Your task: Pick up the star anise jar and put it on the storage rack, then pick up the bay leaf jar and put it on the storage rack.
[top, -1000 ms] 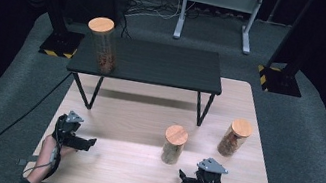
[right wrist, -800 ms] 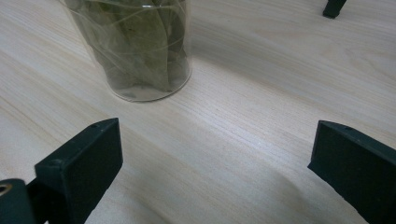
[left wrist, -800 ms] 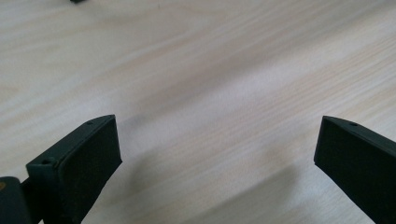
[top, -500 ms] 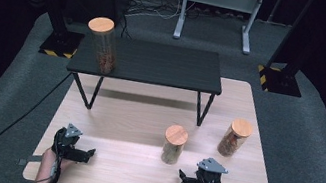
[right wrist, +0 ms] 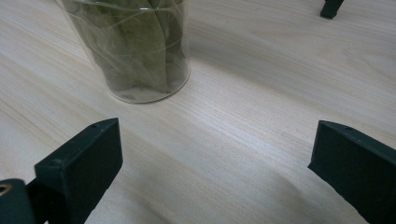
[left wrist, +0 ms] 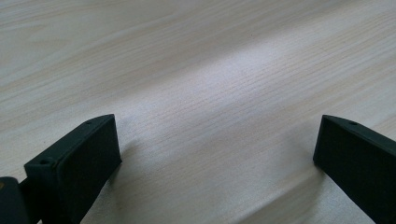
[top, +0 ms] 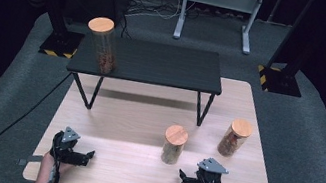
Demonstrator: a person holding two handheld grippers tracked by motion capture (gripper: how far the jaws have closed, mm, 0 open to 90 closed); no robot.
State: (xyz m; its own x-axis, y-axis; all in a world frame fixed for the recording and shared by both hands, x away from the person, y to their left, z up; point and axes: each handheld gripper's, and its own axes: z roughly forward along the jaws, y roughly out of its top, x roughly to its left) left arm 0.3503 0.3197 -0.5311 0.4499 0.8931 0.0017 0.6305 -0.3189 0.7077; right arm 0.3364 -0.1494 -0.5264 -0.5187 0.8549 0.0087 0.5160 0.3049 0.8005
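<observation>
Three glass jars with wooden lids are in the high view. A tall one (top: 102, 48) stands on the left end of a black bench (top: 155, 65). A leaf-filled jar (top: 173, 146) stands mid-table, and another jar (top: 234, 137) is to its right. My left gripper (top: 84, 157) lies low on the table's front left, open, with bare wood between its jaws (left wrist: 217, 154). My right gripper (top: 184, 179) rests at the front right, open and empty (right wrist: 217, 154). The leaf jar (right wrist: 135, 51) stands just ahead of its left jaw.
The light wooden table (top: 146, 119) carries the black bench on thin legs, and one leg foot (right wrist: 330, 8) is seen in the right gripper view. A black cable (top: 18, 122) trails off the table's left side. Dark stands (top: 60, 43) and carpet surround the table.
My left gripper has slid toward the table's near edge, staying open. The right gripper and the jars have not moved.
</observation>
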